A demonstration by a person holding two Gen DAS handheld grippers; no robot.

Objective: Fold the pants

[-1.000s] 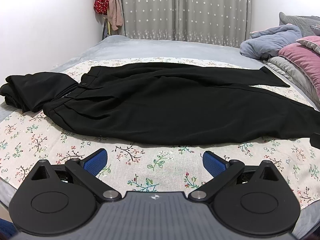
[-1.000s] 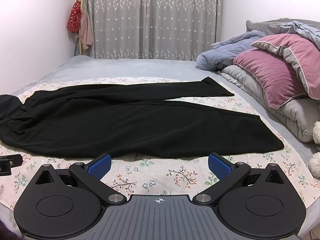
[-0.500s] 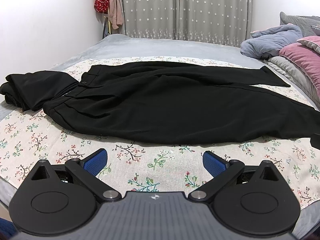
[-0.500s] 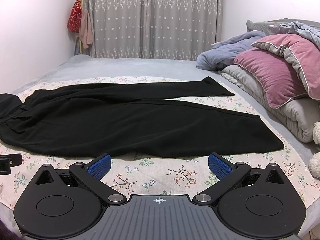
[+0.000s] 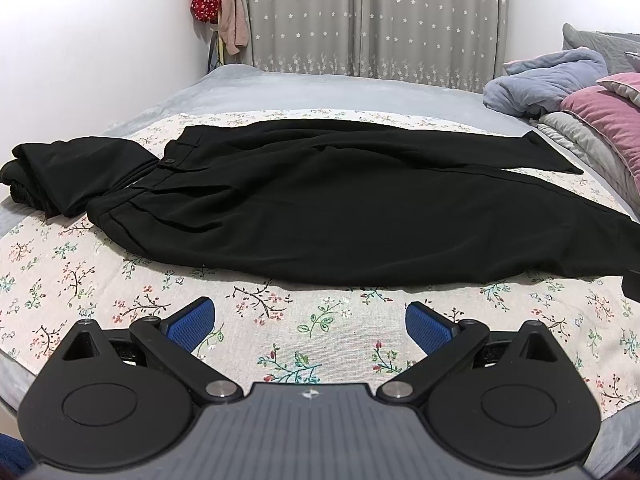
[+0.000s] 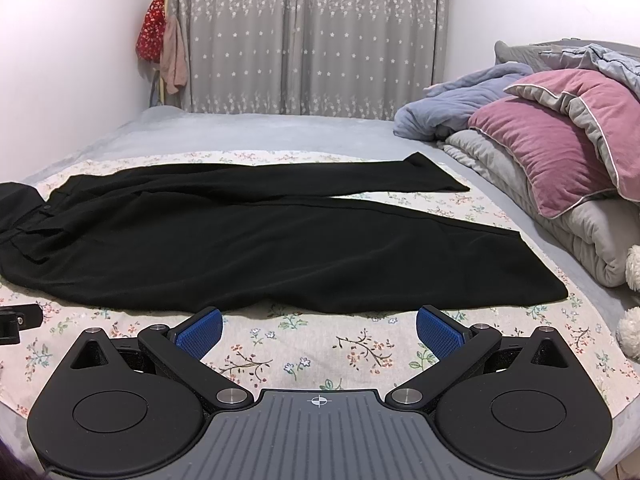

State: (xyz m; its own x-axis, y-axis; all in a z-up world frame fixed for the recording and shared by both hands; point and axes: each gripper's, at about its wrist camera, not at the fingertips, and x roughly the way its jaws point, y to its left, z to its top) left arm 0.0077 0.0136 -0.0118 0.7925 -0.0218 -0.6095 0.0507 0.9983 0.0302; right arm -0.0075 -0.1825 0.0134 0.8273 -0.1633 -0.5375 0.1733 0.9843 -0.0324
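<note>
1. Pants (image 5: 340, 208): black, spread flat on the floral sheet (image 5: 280, 344), mid-frame in both views; waistband at left, legs running right, slightly parted at the hems.
2. Handling, my estimate: light, soft, limp cloth, likely to sag and slide; I would pinch at waistband and hem edges, not mid-panel.
3. Left gripper (image 5: 310, 322): jaws wide apart, empty, just short of the near edge of the pants.
4. Right gripper (image 6: 319, 326): jaws wide apart, empty, near the lower leg.
5. Dark bundle (image 5: 68, 172): left edge, touching the waistband.
6. Change from earlier frames: almost none; both grippers hold station.
</note>
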